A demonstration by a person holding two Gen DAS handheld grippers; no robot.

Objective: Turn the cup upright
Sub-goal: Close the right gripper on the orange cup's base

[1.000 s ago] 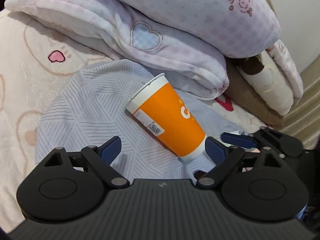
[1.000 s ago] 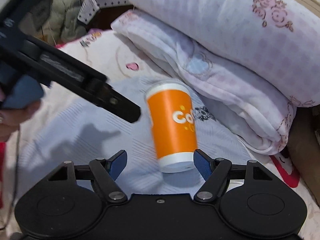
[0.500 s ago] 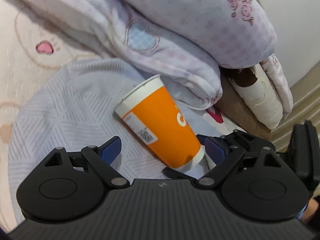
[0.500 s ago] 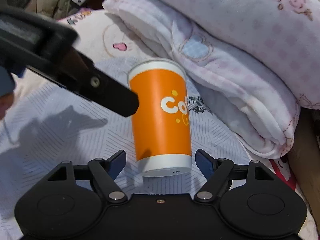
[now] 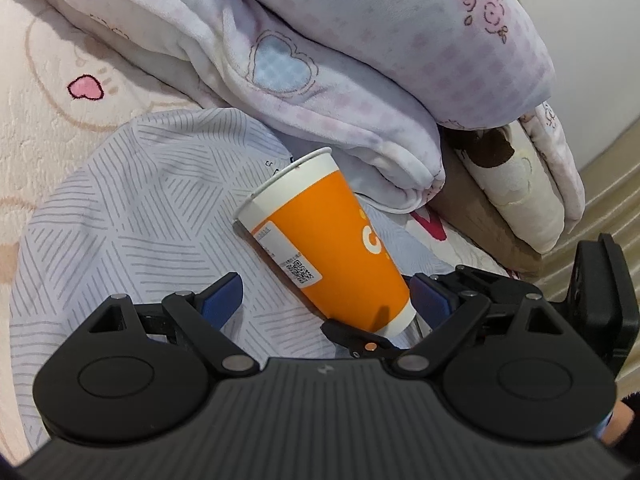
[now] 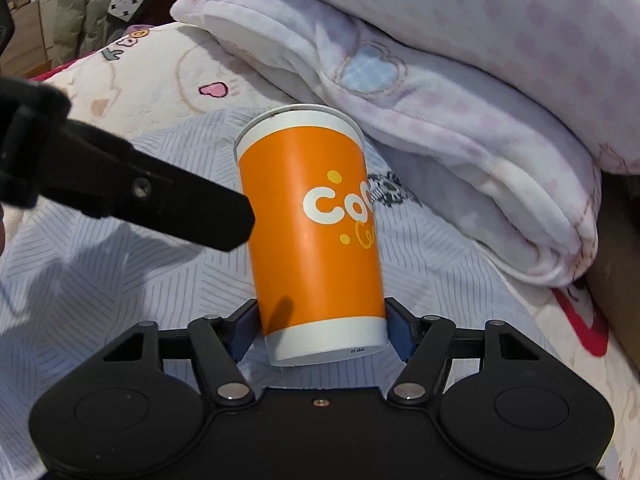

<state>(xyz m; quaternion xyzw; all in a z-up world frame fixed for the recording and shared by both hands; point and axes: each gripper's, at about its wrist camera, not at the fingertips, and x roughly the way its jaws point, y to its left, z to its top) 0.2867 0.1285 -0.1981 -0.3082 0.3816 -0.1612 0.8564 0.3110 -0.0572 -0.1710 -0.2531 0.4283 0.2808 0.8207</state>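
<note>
An orange paper cup (image 6: 316,232) with white bands lies tilted over the grey striped cloth (image 6: 100,280), its base toward the cameras and its rim away. My right gripper (image 6: 322,332) is shut on the cup's base, blue pads against both sides. In the left wrist view the cup (image 5: 332,256) slants up to the left, with the right gripper's fingers at its base. My left gripper (image 5: 328,296) is open; its blue pads stand apart on either side of the cup's lower half, clear of it.
Folded pink and white blankets (image 5: 340,60) are piled just behind the cup. A cream plush bedcover (image 5: 48,80) lies to the left. The left gripper's black finger (image 6: 160,204) crosses the right wrist view beside the cup.
My right gripper has moved in and closed on the cup's base, and the cup's rim end has risen off the cloth. The left gripper stays open beside it.
</note>
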